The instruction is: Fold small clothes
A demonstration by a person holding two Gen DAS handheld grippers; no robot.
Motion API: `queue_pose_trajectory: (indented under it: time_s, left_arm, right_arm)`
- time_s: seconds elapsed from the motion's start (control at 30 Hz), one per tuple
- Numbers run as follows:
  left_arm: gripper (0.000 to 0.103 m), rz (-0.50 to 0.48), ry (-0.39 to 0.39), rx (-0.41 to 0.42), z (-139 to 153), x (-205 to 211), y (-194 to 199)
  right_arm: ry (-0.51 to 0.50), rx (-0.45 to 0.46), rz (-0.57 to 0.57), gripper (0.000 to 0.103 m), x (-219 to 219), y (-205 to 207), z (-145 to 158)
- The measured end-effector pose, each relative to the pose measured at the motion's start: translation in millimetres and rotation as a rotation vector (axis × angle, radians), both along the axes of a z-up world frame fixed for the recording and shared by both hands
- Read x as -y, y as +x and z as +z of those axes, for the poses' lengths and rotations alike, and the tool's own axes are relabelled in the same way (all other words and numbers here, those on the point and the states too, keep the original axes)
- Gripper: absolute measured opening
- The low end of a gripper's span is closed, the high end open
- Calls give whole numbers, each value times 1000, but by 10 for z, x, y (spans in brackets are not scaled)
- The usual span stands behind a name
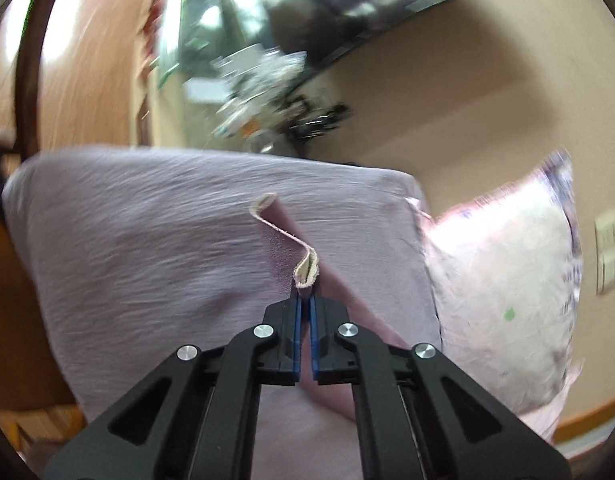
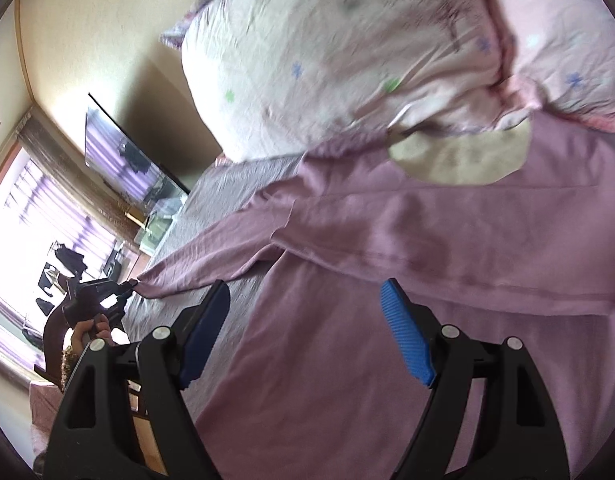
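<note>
The left gripper (image 1: 306, 300) is clamped on the cuff of a mauve sleeve (image 1: 305, 270) (soft knit, cream inside). The right gripper (image 2: 305, 304) is held wide apart above the mauve garment (image 2: 447, 240), which is spread on the bed (image 1: 127, 240) near a crinkled pillow (image 2: 327, 60).

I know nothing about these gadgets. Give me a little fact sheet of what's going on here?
garment: mauve long-sleeved cotton shirt, spread on the bed
bed cover: lilac crinkled sheet
left gripper: shut on the shirt's sleeve cuff
right gripper: open, above the shirt's body
nearby: pale pink star-print pillow, beside the collar
</note>
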State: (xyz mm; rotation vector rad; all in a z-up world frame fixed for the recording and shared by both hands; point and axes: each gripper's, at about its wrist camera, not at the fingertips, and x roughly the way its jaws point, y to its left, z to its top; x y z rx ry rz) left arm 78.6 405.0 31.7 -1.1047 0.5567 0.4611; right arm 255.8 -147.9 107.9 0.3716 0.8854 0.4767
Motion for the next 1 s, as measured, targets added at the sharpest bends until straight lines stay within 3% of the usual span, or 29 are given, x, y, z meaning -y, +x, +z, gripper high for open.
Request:
queue_pose_trajectory:
  time_s: [0.07,0.2,0.27,0.37,0.47,0.6,0.73,0.83,0.9,0.93,1.0]
  left_arm:
    - [2,-69,73,36,256,190,179]
    - [2,-319,230,156,931,1009,764]
    - [2,-490,285,229,1204,1675,1100]
    - [2,-735,284,302,1338,2716,1534]
    - [2,-958,233,310,1156,3791,1854]
    - [2,-1150,149,234,687,4789,2117]
    - [2,-1189,153,219,515,5207,2210]
    - [2,-1191,319,192,519,5445,2236]
    - [3,-1294,372,145,466,5687,2244]
    - [5,-1356,347,127,448,5771,2232]
    - [24,-1453,252,148,472,5830,2175]
  right_arm:
    - [0,41,-54,82,244,-85,101]
    - [10,96,-179,84,784,-242,220]
    - [21,102,-239,84,1056,-309,225]
    - [50,85,-358,85,1531,-448,148]
    - [57,60,-422,85,1802,-575,39]
    - [45,24,-475,85,2059,-706,-97]
    - [51,1,-514,85,2276,-750,-200]
    - [80,-5,-520,85,2355,-699,-239]
    - [92,-2,-517,85,2354,-643,-237]
    - [94,-1,-512,84,2346,-623,-233]
    - [102,-6,-501,84,2333,-552,-225]
